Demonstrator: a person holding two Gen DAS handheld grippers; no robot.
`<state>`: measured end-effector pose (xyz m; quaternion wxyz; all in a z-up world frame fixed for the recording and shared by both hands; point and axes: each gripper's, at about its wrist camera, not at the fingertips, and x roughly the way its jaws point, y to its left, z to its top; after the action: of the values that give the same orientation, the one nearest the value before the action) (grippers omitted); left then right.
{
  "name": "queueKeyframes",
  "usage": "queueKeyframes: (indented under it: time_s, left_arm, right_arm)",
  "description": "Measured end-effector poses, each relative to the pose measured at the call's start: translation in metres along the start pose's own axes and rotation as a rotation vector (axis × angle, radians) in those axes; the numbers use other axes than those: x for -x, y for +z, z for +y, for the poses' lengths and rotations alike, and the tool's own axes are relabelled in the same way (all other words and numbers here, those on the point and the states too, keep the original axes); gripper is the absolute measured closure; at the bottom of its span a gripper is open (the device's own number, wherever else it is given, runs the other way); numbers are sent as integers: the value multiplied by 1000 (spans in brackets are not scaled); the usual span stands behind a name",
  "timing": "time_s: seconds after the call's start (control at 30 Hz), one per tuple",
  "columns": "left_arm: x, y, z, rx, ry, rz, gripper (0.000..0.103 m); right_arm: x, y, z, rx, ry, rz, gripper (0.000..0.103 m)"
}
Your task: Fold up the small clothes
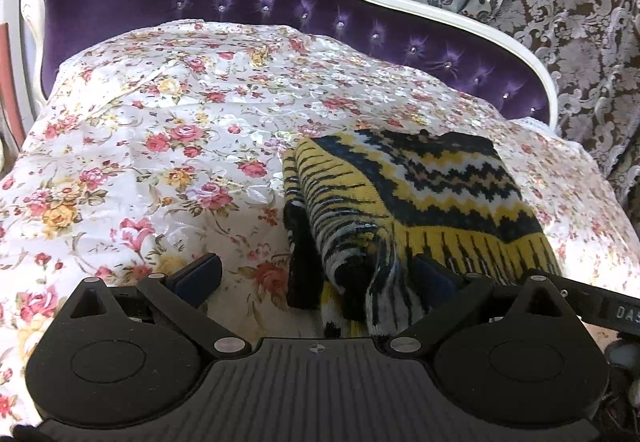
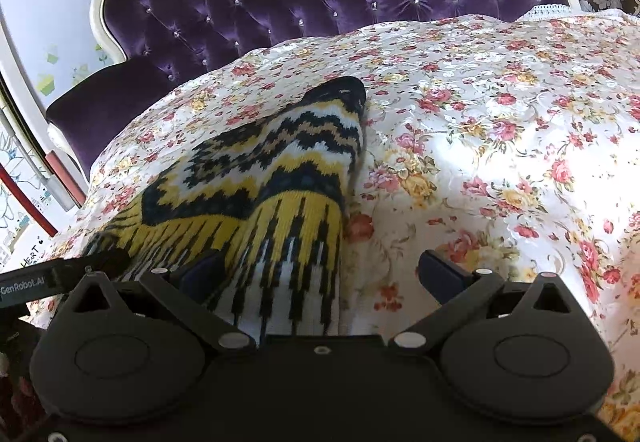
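Left gripper [image 1: 316, 276] spread wide, near left end of the knit [image 1: 420, 194] between its fingers, nothing pinched. Right gripper [image 2: 320, 274] likewise wide open over the knit [image 2: 272, 182], near right corner. Knit lying bunched on the floral cover [image 1: 160, 130], partly folded. Best to close on both near corners evenly, lift together, carry toward the far edge, then flatten.

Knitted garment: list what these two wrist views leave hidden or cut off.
- Knitted garment: near end hidden behind the left gripper body, left wrist view.
- Same garment: lower hem covered by the right gripper body, right wrist view; its type cannot be told.
- Floral bedspread: cut off by frame edges.
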<state>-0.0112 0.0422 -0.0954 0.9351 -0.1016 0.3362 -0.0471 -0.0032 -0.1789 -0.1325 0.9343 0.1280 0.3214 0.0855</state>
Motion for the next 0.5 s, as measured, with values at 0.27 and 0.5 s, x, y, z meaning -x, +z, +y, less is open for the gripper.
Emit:
queueKeyframes:
  time_s: [0.27, 0.5]
  left_arm:
    - [15, 0, -11, -65, 59, -28, 2]
    - [26, -3, -20, -97, 98, -42, 2]
  right_arm:
    - [11, -4, 8, 34, -7, 2, 0]
    - [19, -8, 15, 70, -7, 6, 0]
